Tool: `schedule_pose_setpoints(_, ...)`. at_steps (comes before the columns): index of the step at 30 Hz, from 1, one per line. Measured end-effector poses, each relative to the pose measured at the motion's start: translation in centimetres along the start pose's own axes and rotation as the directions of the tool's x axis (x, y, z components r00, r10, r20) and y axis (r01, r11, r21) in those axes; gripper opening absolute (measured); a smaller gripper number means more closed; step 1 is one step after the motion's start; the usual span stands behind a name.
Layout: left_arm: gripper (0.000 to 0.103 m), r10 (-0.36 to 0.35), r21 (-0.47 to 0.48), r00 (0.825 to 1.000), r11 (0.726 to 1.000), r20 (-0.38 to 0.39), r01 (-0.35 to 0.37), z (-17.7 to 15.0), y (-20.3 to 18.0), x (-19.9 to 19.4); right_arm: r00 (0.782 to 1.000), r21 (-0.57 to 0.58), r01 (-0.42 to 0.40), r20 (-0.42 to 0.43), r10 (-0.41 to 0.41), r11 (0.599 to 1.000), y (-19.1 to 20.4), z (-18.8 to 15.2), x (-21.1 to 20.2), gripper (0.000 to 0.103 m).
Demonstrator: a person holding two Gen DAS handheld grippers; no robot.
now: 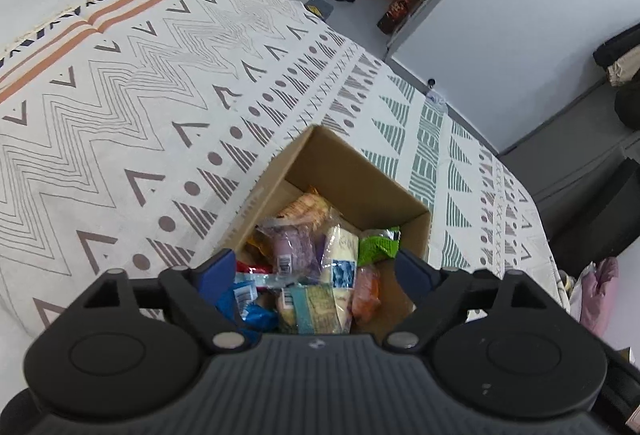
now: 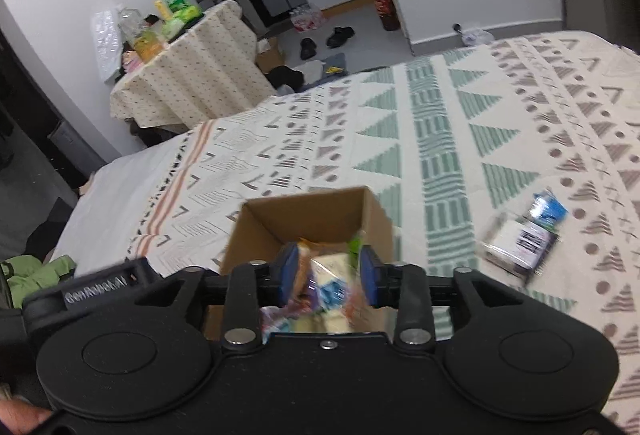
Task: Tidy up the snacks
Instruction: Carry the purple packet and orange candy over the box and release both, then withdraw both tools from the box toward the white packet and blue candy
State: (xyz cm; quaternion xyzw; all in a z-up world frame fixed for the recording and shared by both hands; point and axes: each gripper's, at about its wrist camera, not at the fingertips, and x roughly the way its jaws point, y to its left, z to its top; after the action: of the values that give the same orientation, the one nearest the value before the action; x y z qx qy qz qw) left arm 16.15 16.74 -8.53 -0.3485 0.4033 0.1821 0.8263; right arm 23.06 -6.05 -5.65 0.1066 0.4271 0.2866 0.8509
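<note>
Left gripper point(image 1: 314, 269) spread wide over open brown cardboard box point(image 1: 360, 171) on patterned bedspread point(image 1: 120, 123), packed with bright snack packets point(image 1: 312, 275). Right gripper point(image 2: 329, 281) parted above same box, nothing visibly pinched. Two loose wrapped snacks point(image 2: 522, 239) at 3 o'clock.

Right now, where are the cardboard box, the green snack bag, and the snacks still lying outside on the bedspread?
cardboard box point(image 1: 360, 175): left wrist view, inner far wall.
green snack bag point(image 1: 378, 245): left wrist view, bag's middle.
loose snacks point(image 2: 520, 239): right wrist view, white packet's face.
</note>
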Motion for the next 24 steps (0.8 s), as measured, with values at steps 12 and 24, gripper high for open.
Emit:
schedule_pose_setpoints(12,0.099,-0.031,0.087,0.999,0.996,-0.018,0.033,-2.6,-4.8,0.5,0.999,0.039,0.024,0.040,-0.025,0.999,-5.4,-0.6,-3.9,0.076)
schedule_pose_setpoints(24,0.103,-0.009,0.153,0.999,0.988,-0.046,0.016,-4.6,-8.9,1.0,0.997,0.084,0.018,0.069,-0.024,0.996,-10.2,-1.3,-6.6,0.093)
